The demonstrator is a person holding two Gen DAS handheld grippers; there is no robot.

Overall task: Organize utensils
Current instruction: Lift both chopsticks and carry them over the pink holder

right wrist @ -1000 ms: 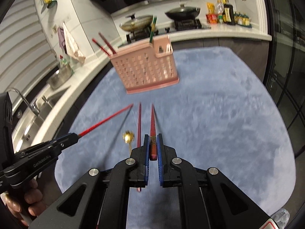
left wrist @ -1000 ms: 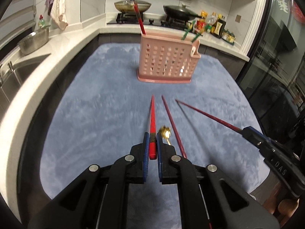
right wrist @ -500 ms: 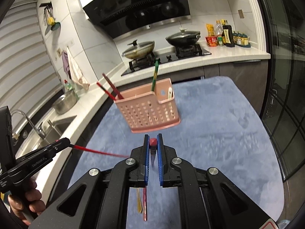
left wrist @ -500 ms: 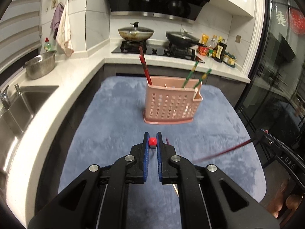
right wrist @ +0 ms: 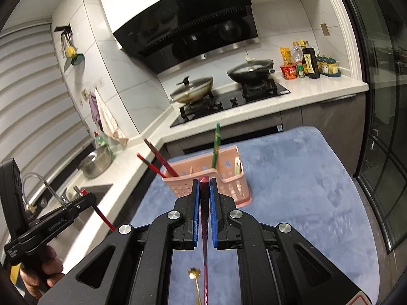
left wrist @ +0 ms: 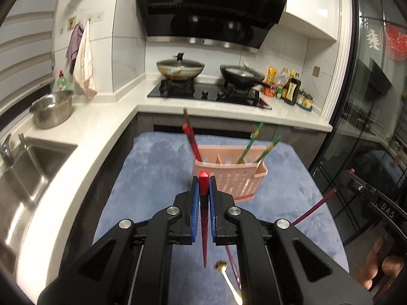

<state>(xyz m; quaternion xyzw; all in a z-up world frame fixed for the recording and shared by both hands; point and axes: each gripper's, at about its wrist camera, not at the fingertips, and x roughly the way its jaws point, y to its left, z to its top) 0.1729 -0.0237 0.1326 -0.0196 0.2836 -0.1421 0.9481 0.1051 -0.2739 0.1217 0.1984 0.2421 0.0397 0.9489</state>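
My left gripper (left wrist: 203,181) is shut on a red chopstick (left wrist: 204,218), held upright with its tip hanging down over the blue mat. My right gripper (right wrist: 204,185) is shut on a dark red chopstick (right wrist: 205,249), also lifted with its tip down. A pink perforated utensil basket (left wrist: 236,178) stands ahead on the mat (left wrist: 152,178), holding red chopsticks (left wrist: 191,139) on its left and green chopsticks (left wrist: 251,139) on its right. It shows in the right wrist view (right wrist: 229,178) too. A gold spoon (left wrist: 229,279) lies on the mat below the grippers.
A white counter (left wrist: 96,127) curves round the left with a sink (left wrist: 23,167) and a steel bowl (left wrist: 52,108). A stove with two pans (left wrist: 180,67) sits behind, bottles (left wrist: 290,86) at the right. A glass door (left wrist: 368,127) is on the right.
Both grippers have lifted their chopsticks off the mat and tilted up, so the chopsticks hang tip down. The basket now looks closer and lower in both views.
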